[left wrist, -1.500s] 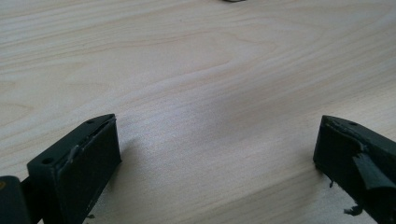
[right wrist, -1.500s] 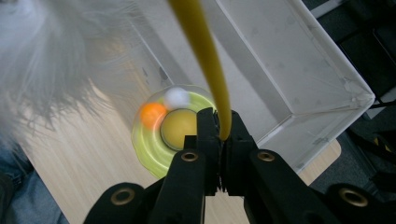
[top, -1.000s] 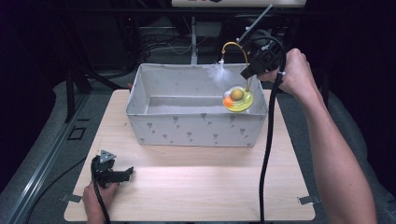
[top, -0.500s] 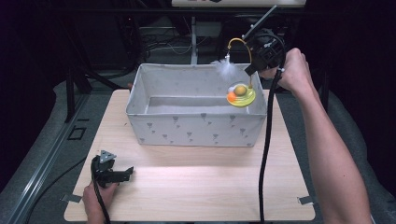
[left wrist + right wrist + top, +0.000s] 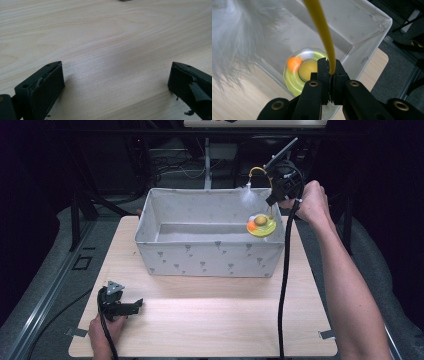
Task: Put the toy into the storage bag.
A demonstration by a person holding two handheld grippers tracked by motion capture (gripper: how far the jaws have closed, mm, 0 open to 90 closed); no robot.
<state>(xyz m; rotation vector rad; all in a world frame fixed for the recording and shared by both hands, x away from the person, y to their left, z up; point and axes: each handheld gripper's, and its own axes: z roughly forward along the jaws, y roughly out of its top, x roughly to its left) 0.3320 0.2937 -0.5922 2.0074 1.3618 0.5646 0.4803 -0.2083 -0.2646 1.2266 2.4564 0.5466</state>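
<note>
High view: the right gripper (image 5: 270, 206), held in the person's right hand (image 5: 312, 205), hangs over the far right corner of a grey fabric storage box with a small printed pattern (image 5: 210, 255) that sits on the pale wood counter (image 5: 210, 320). Its fingers are clamped on a cat teaser toy, a thin yellow curved wand (image 5: 257, 170) with a white feather tuft (image 5: 247, 196) and a lime-green round disc carrying an orange ball and a yellow dome (image 5: 261, 225). The disc dangles just inside the box by its right wall. The step in hand looks like lowering the toy into the box; the next move likely calls for sinking it further, clear of the rim, before letting go. The left gripper (image 5: 125, 307) rests on the counter's near left corner, well apart from the box.

Left gripper view: the 2 black fingers (image 5: 45, 87) stand wide, with nothing but bare counter between them.

Right gripper view: the fingers (image 5: 323, 75) pinch the yellow wand, which rises upward. Below hangs the blurred green disc, above the box's pale inside, with the feather soft and blurred at the left.
</note>
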